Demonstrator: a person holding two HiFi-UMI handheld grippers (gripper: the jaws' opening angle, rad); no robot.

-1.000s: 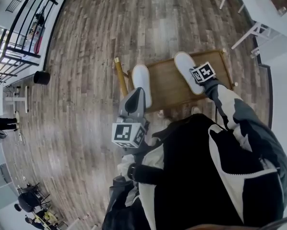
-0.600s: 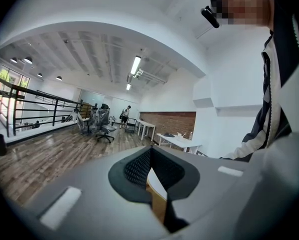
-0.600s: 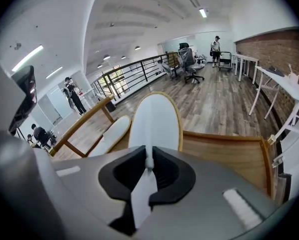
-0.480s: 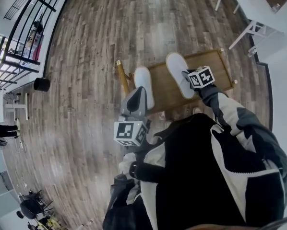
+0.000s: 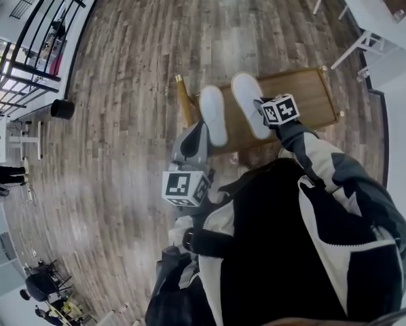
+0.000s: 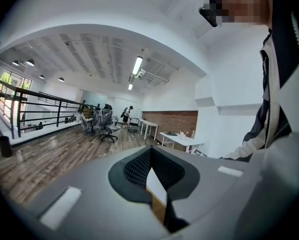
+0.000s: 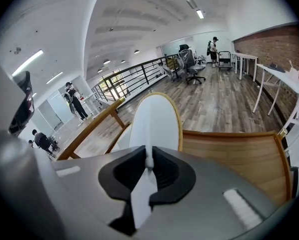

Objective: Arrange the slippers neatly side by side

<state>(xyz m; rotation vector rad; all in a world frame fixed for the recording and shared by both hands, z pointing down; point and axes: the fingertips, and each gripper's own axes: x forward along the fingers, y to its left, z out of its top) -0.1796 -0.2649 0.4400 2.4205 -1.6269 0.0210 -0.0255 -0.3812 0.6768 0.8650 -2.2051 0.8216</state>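
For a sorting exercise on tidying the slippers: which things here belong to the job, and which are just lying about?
Job:
right slipper, held by right gripper
left slipper
wooden table under them
left gripper, shut

Lying about:
bin
white table
office chairs

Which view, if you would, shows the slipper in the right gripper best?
The head view: the held slipper shows almost whole from above, over the table beside the other slipper. The right gripper view shows it foreshortened, its edge clamped in the right gripper. The left gripper view doesn't clearly show it.
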